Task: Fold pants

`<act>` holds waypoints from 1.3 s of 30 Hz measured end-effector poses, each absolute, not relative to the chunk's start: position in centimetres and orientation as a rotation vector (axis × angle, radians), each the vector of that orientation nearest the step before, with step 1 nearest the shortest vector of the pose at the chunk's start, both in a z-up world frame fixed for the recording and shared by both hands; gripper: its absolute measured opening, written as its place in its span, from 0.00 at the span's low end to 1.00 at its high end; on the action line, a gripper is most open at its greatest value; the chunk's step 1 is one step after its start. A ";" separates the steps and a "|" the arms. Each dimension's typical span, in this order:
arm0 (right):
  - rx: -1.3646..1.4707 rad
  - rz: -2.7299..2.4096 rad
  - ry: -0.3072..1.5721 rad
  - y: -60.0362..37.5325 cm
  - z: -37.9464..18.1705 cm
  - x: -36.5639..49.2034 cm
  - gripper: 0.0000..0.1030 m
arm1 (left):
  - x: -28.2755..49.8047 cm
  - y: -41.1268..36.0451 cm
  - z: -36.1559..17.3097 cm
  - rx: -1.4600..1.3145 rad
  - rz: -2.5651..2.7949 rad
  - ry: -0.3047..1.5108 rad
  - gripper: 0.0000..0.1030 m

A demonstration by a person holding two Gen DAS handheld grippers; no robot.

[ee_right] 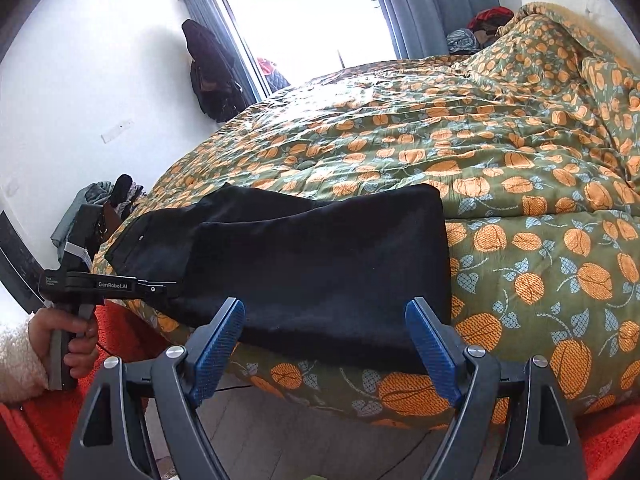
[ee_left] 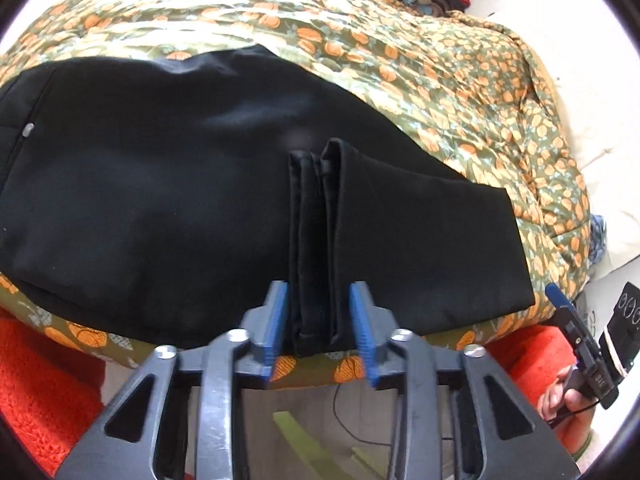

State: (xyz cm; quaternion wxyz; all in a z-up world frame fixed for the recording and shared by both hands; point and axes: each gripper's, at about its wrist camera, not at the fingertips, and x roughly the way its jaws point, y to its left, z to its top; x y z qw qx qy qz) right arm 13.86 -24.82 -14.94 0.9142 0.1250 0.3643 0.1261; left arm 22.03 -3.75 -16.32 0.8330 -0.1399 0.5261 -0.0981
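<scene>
Black pants [ee_left: 160, 200] lie folded on the bed's near edge, on a green quilt with orange pumpkins [ee_left: 460, 92]. My left gripper [ee_left: 320, 320] is shut on a bunched fold of the pants' near edge, the cloth pinched between its blue pads [ee_left: 276, 320]. In the right wrist view the pants [ee_right: 320, 260] lie flat, and my right gripper [ee_right: 326, 344] is open and empty just in front of their near edge. The left gripper also shows there [ee_right: 160, 290], at the pants' left edge. The right gripper shows at the far right of the left wrist view [ee_left: 568, 312].
The quilt [ee_right: 500, 160] covers the whole bed. An orange-red rug [ee_left: 36, 380] lies on the floor below the bed edge. Clothes are piled at the far end [ee_right: 480, 28] and beside the bed at left [ee_right: 96, 200]. A window [ee_right: 312, 20] is behind.
</scene>
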 end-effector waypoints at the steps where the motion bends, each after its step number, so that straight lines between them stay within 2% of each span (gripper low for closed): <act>1: 0.257 0.260 0.747 -24.8 -15.0 13.8 0.80 | 22.1 -3.5 -16.1 -0.296 -0.189 1.094 0.65; 3: 0.261 0.256 0.751 -24.9 -15.1 13.8 0.80 | 22.8 -3.3 -16.4 -0.303 -0.183 1.098 0.66; 4: 0.264 0.254 0.756 -24.9 -15.2 13.9 0.80 | 23.3 -3.5 -16.8 -0.303 -0.190 1.115 0.64; 6: 0.272 0.251 0.763 -25.1 -15.3 14.0 0.80 | 24.3 -3.9 -17.1 -0.278 -0.214 1.136 0.52; 13: 0.283 0.243 0.762 -25.4 -15.4 13.9 0.80 | 25.6 -5.7 -17.5 -0.165 -0.233 1.164 0.51; 14: 0.285 0.242 0.762 -25.4 -15.4 13.9 0.80 | 25.8 -5.7 -17.5 -0.172 -0.237 1.162 0.41; 15: 0.288 0.240 0.759 -25.5 -15.4 13.9 0.80 | 25.6 -5.4 -17.6 -0.192 -0.238 1.155 0.21; 17: 0.294 0.232 0.749 -25.8 -15.2 13.8 0.80 | 25.7 -4.9 -17.6 -0.276 -0.260 1.148 0.11; 18: 0.296 0.223 0.743 -25.9 -15.1 13.7 0.80 | 25.7 -5.1 -17.5 -0.294 -0.267 1.138 0.09; 25: 0.333 0.189 0.692 -27.7 -13.8 13.3 0.80 | 26.3 -3.7 -13.6 -0.295 -0.274 1.007 0.08; 28: 0.313 0.204 0.687 -28.4 -12.8 15.1 0.78 | 26.4 -3.9 -14.6 -0.250 -0.277 1.036 0.08; 32: 0.269 0.353 0.775 -27.0 -12.7 19.8 0.54 | 25.5 -4.1 -16.9 -0.224 -0.258 1.072 0.09; 34: 0.243 0.375 0.866 -26.4 -15.1 21.8 0.46 | 25.7 -4.1 -17.4 -0.229 -0.249 1.069 0.11; 36: 0.201 0.340 1.053 -26.1 -19.3 23.7 0.40 | 25.6 -3.4 -17.5 -0.257 -0.258 1.076 0.15; 37: 0.189 0.335 1.097 -26.2 -20.4 24.0 0.33 | 25.7 -3.4 -17.6 -0.254 -0.252 1.076 0.17; 39: 0.185 0.335 1.056 -26.7 -19.0 24.1 0.29 | 25.6 -3.6 -17.7 -0.242 -0.245 1.073 0.20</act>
